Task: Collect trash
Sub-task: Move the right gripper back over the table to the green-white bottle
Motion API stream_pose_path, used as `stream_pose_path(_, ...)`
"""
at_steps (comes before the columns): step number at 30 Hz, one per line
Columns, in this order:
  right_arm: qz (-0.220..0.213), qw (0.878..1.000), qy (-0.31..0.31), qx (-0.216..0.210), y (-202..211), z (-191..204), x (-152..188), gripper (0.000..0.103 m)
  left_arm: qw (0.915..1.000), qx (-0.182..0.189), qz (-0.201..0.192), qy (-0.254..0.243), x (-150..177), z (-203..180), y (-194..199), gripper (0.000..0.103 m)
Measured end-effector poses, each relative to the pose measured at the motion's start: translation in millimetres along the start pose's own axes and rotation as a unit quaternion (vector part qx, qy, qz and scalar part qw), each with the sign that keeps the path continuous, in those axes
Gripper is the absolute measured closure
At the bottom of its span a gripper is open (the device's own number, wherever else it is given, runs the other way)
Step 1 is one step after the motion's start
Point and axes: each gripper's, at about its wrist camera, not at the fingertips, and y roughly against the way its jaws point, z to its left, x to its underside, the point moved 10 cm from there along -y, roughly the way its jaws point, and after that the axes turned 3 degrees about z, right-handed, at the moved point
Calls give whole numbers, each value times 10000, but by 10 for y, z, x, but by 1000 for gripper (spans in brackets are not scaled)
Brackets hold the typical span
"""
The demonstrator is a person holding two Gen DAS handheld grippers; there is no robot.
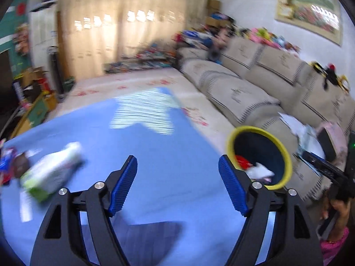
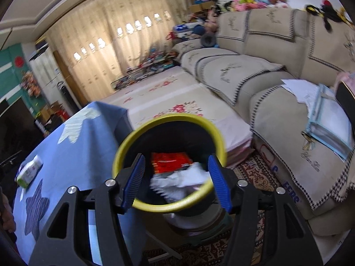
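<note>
The left gripper (image 1: 177,184), black-framed with 2 ribbed blue pads, hangs over the light blue tablecloth (image 1: 142,155) with its jaws spread wide and nothing between them. To its left on the cloth lies a white and green carton-like package (image 1: 52,174), blurred, and beside that at the picture's left edge a small heap of red, blue and brown wrappers (image 1: 11,166), too smeared to tell apart. To the right of the left gripper, just off the table's edge, stands the round dark bin with a yellow rim (image 1: 286,155); inside it show a red wrapper (image 1: 241,161) and a crumpled white paper (image 1: 260,170). The right wrist view looks down into the same bin (image 2: 168,208): the right gripper (image 2: 176,181) is poised above its mouth, jaws parted about halfway, and no trash is pinched between the pads; the red wrapper (image 2: 170,159) and the white crumpled paper (image 2: 179,181) lie below, in the bin. In the left wrist view the right gripper's black body and the hand (image 1: 335,210) holding it, with a pink sleeve, appear at the right edge. Behind the bin runs a beige sofa with dark zigzag trim (image 2: 255,71), papers and a clear folder (image 2: 328,119) lying on its near seat, and a cream floral rug (image 2: 177,97) covers the floor between table and sofa.
</note>
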Motion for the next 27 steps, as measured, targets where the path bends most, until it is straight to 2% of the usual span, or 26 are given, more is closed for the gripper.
stream_pose_path(5, 90, 9978, 591, -281, -54, 729, -20, 45, 9946, -814, -414, 489, 164, 1099, 401, 22)
stream_pose_path(8, 133, 9936, 988, -522, -85, 1259, -24, 44, 9869, -1307, -538, 775, 322, 1741, 604, 20)
stream_pose_path(12, 161, 9852, 1532, -758, -140, 1979, 5, 43, 9720, -1894, -665, 1220, 568, 2510, 820, 19)
stream_pose_path(14, 220, 9794, 1783, -927, -193, 2373, 56, 43, 9613, -2227, -698, 1465, 740, 2927, 928, 18)
stream_pose_path(17, 343, 9710, 2081, -1129, -271, 2884, 138, 42, 9476, -2504, -705, 1853, 992, 3439, 1052, 18)
stream_pose_path(19, 408, 9651, 2248, -1281, -301, 3227, 189, 42, 9414, -2542, -721, 2097, 1110, 3599, 1091, 18)
stream_pose_path(23, 512, 9552, 2453, -1576, -325, 3861, 301, 41, 9238, -2694, -730, 2620, 1271, 3819, 1105, 18)
stream_pose_path(25, 520, 9483, 2633, -1692, -317, 4213, 433, 37, 9184, -2764, -743, 2732, 1348, 3894, 1160, 18)
stream_pose_path(27, 536, 9445, 2721, -1761, -312, 4353, 500, 36, 9138, -2867, -802, 2764, 1372, 3915, 1198, 18)
